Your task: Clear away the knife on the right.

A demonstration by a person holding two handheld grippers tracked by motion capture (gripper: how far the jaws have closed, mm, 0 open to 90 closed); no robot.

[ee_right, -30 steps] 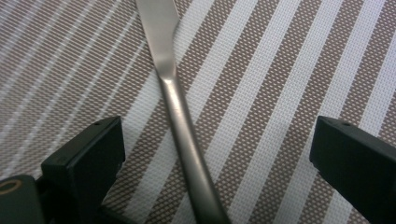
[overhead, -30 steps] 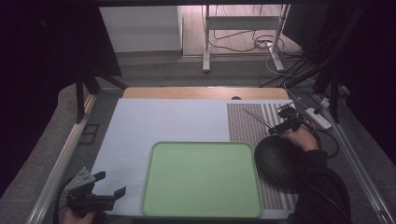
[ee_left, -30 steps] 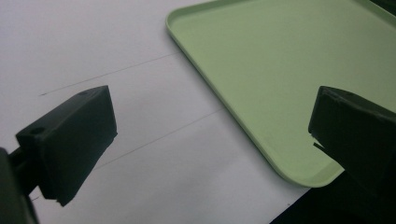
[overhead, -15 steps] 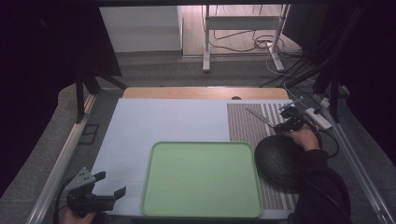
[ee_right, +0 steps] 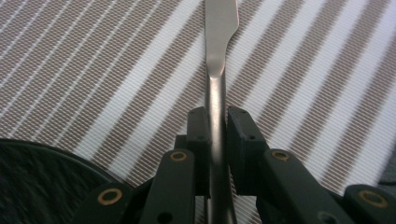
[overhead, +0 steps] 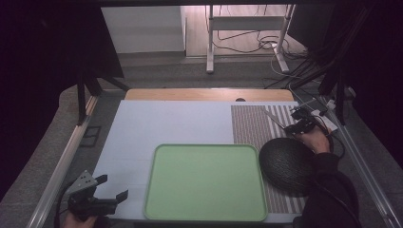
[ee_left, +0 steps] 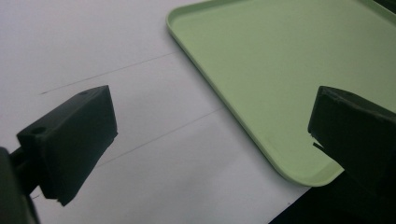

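Utensil point(ee_right: 216, 70): metal, flat-handled, clamped between the right gripper's point(ee_right: 216, 122) jaws and running straight out ahead of them over the striped mat point(ee_right: 93, 70).
Right jaws: just closed, clenched on the utensil's shaft.
Black bowl point(ee_right: 42, 186): low and to the left of these jaws.
Left gripper point(ee_left: 210, 135): jaws released, wide apart, nothing between them.
Green tray point(ee_left: 280, 70): its corner lies by the right-hand jaw.
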